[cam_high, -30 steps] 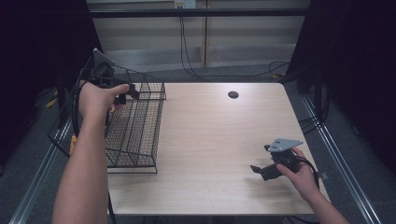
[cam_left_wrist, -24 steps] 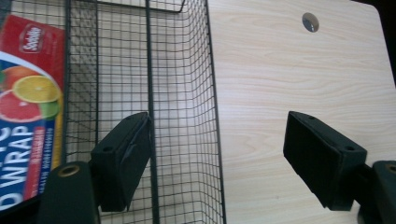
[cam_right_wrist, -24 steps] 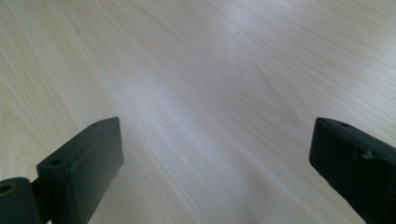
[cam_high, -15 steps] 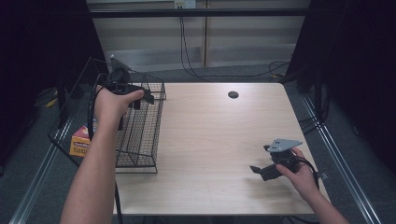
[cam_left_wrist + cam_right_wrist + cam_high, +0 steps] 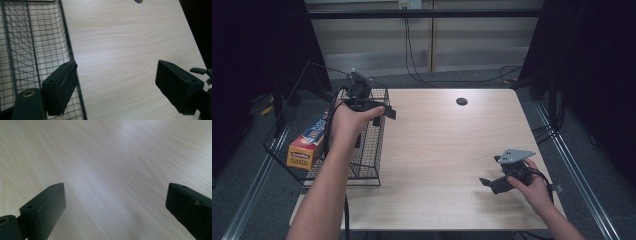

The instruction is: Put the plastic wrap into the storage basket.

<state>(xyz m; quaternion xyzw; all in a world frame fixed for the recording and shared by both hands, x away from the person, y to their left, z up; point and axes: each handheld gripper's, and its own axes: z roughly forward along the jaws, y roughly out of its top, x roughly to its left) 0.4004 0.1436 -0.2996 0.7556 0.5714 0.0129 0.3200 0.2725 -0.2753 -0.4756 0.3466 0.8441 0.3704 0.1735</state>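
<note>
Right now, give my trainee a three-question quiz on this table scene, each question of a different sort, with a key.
1. True or false: the left gripper has its fingers closed on the orange box.
2. Multiple choice: the wire basket stands at the table's A) left edge, B) right edge, C) centre.
3. Fill in: the right gripper, fingers spread, is near the table's ____ corner.

Key: 1 false, its fingers are apart and empty; 2 A; 3 near right.
</note>
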